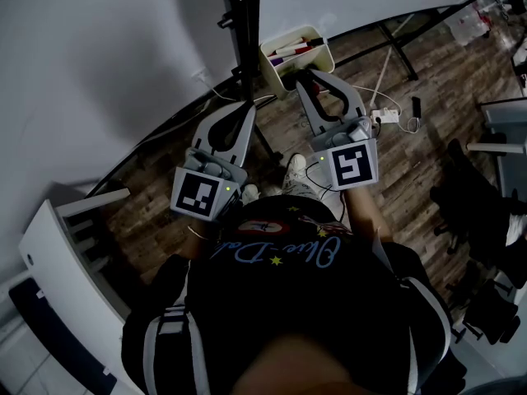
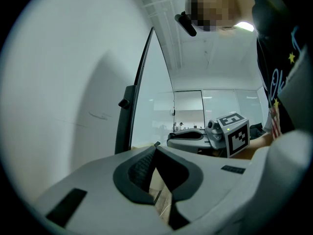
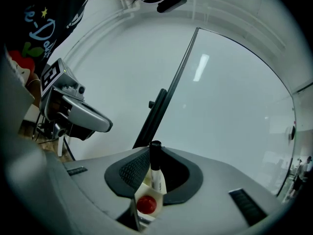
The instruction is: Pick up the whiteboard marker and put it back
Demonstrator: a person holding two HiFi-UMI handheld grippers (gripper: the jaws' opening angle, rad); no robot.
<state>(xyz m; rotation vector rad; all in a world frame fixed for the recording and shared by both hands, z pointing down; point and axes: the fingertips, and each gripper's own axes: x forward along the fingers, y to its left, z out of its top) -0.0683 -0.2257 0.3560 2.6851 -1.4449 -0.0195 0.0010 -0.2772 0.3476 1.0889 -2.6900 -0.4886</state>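
Note:
A whiteboard marker [image 3: 156, 173] with a black cap and white barrel stands upright between the pads of my right gripper [image 3: 155, 156], which is shut on it. In the head view my right gripper [image 1: 308, 77] hangs right over a white basket [image 1: 326, 54] that holds other markers [image 1: 290, 51]. In the right gripper view that basket [image 3: 140, 192] shows just below the jaws, with a red cap [image 3: 146, 204] in it. My left gripper [image 1: 239, 112] hovers beside it to the left, its tips [image 2: 155, 146] together and nothing between them.
A whiteboard [image 1: 99, 56] fills the far left, with its black stand pole [image 1: 247, 31] between the grippers. A power strip [image 1: 387, 115] and cables lie on the wooden floor. Dark chairs [image 1: 486, 212] stand at right, a white shelf [image 1: 58, 245] at left.

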